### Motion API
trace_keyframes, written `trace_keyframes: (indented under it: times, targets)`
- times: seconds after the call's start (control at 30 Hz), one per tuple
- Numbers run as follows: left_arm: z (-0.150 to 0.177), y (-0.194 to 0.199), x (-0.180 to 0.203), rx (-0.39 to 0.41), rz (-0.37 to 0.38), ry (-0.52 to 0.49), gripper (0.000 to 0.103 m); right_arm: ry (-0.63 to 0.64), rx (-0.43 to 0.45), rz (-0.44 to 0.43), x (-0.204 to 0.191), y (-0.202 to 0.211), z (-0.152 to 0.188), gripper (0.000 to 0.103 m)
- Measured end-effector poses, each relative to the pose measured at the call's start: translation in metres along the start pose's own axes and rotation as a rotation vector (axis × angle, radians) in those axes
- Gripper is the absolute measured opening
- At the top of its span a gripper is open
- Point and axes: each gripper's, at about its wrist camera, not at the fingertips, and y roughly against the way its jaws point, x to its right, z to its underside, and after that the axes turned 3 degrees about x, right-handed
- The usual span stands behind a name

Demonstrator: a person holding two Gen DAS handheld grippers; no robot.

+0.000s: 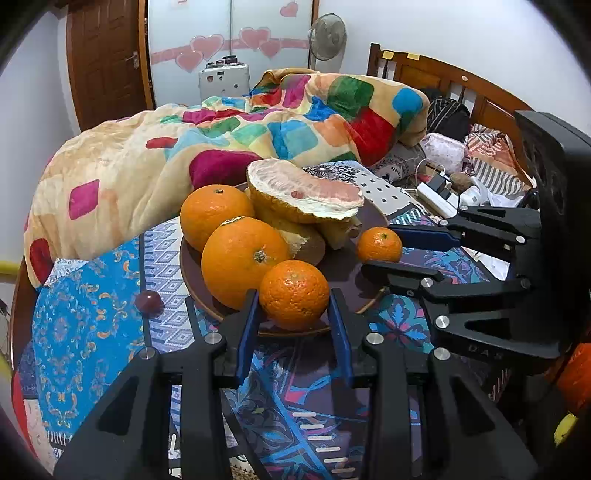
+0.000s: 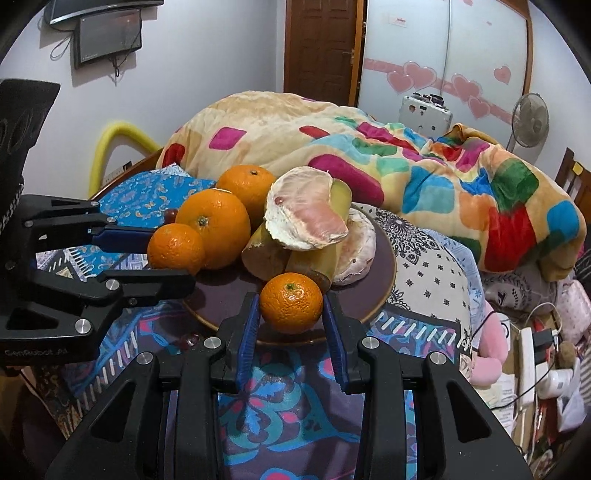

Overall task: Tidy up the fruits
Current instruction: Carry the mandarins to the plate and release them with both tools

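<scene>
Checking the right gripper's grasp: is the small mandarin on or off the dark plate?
On: the small orange mandarin sits on the dark brown plate, between the right gripper fingers.

Four oranges (image 1: 243, 260); one plate (image 1: 347, 266)

A colourful blanket (image 1: 207, 140) lies heaped beside a standing fan (image 1: 328, 36) and wooden door (image 1: 105, 62).

In the right wrist view, the black body of the left gripper (image 2: 173, 254) bore faint embossed lettering that read "GenRobot.AI". In the left wrist view, the right gripper (image 1: 384, 249) carried faint raised letters, apparently "DAS". No other writing was legible.
</scene>
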Motion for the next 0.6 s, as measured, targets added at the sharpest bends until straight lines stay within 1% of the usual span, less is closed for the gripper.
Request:
trace_keyframes:
  times: [0.03, 0.1, 0.17, 0.43, 0.6]
  targets:
    - [0.0, 0.0, -0.002, -0.003, 0.004, 0.01, 0.037, -0.001, 0.002, 0.002, 0.0, 0.0, 0.0, 0.033]
    - [0.0, 0.001, -0.006, -0.001, 0.011, 0.029, 0.041, -0.009, 0.014, 0.007, 0.001, 0.002, 0.0, 0.042]
    - [0.001, 0.005, -0.008, 0.011, 0.004, 0.036, 0.043, -0.014, 0.031, 0.015, 0.001, 0.007, 0.0, 0.045]
    - [0.004, 0.032, -0.006, 0.05, -0.024, 0.027, 0.043, -0.03, 0.064, 0.017, -0.001, 0.026, -0.001, 0.045]
    - [0.012, 0.053, -0.008, 0.078, -0.053, 0.029, 0.052, -0.027, 0.067, 0.016, -0.008, 0.036, 0.004, 0.046]
